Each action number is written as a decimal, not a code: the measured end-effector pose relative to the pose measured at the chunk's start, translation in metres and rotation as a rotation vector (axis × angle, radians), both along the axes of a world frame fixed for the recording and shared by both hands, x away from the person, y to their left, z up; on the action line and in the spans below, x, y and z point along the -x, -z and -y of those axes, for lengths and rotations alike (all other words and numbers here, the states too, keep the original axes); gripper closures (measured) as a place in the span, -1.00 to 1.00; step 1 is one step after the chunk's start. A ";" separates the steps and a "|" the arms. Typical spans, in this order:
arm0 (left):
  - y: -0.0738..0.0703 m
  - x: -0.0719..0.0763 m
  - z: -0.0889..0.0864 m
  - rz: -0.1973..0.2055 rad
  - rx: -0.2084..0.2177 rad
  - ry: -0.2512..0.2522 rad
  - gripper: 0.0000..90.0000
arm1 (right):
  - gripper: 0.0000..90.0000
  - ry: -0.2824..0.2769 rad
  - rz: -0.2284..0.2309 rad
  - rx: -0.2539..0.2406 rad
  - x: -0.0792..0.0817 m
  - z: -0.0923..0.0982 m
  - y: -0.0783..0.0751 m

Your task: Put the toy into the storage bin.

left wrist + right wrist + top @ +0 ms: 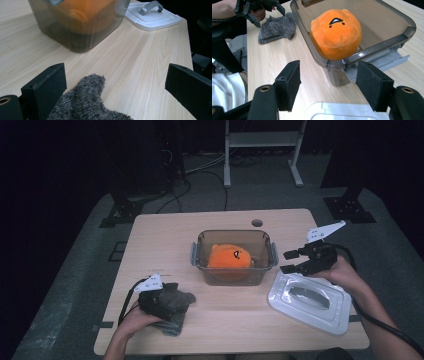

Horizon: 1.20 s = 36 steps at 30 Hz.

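The bin (234,257) sits mid-table with the orange plush (229,258) inside it. Left of the bin and nearer the person, the left gripper (176,296) rests over the grey cloth (175,312), jaws wide apart with a fold of cloth between them, not pinched. Right of the bin, the right gripper (290,261) hovers open and empty, above the lid's (310,302) far edge

One clear storage bin (235,257) is sitting on the counter (165,240); one orange plush toy (229,256) is lying inside it; one white lid (310,302) is resting beside it; one grey fuzzy cloth (176,307) is lying near the front edge; two tongs are showing, left tongs (172,295) and right tongs (289,261).
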State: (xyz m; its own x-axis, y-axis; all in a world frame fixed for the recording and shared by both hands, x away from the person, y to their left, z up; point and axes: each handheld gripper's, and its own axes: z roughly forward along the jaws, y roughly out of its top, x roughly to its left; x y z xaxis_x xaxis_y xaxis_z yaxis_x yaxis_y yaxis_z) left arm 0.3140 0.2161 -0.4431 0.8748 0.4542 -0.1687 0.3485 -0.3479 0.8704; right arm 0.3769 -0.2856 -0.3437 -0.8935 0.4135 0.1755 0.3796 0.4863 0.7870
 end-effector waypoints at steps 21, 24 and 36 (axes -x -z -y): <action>-0.004 0.002 0.006 0.015 0.006 0.016 -0.94 | -0.26 0.088 0.002 -0.033 0.038 0.039 0.039; -0.004 0.002 0.007 0.018 0.000 0.019 -0.94 | -0.26 0.094 0.010 -0.030 0.044 0.041 0.041; -0.005 -0.002 0.005 0.017 0.015 0.009 -0.94 | -0.28 0.120 0.015 -0.033 0.054 0.048 0.053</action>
